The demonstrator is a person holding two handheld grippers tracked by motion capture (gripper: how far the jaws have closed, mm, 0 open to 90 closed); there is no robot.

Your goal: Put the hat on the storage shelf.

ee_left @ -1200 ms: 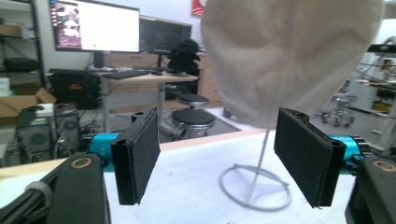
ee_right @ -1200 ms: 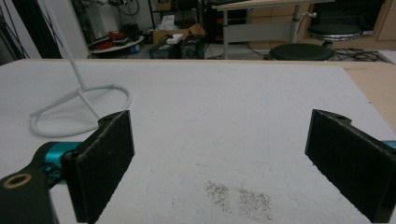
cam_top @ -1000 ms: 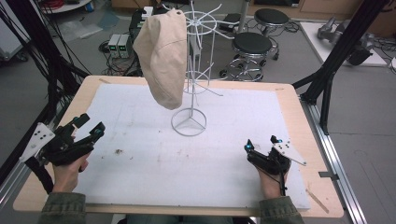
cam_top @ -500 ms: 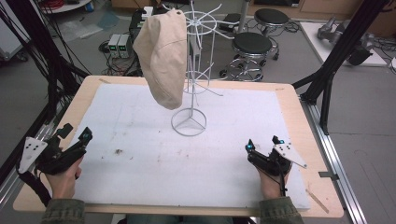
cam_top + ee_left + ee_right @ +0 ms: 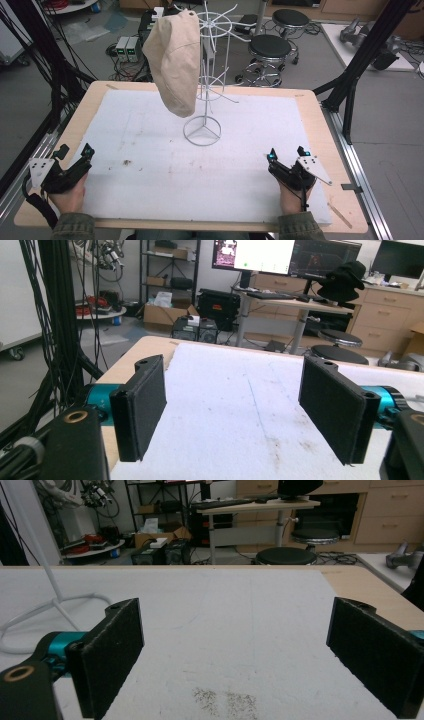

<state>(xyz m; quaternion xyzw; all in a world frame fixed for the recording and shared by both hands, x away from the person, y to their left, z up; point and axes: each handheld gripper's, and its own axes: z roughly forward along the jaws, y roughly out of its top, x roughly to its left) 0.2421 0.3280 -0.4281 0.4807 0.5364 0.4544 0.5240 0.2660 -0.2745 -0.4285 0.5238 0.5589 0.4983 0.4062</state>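
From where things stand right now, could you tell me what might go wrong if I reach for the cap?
1. The cap hangs high on one side of the thin wire rack; a tug could tip the rack.
2. Both tongs, left and right, sit open at the near edge, so the reach is long and could snag the rack's arms.

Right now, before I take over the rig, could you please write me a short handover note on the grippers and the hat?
Left gripper: open, holding nothing, low over the near left corner of the table.
Right gripper: open, holding nothing, low over the white mat near its right front.
Beige hat: hanging on the top ring of the white wire stand, which stands at mid-table, toward the far edge; both grippers are well clear of it.
Done: the hat is on the stand.
Left: nothing is in hand; any further handling of the hat starts from a fresh reach.
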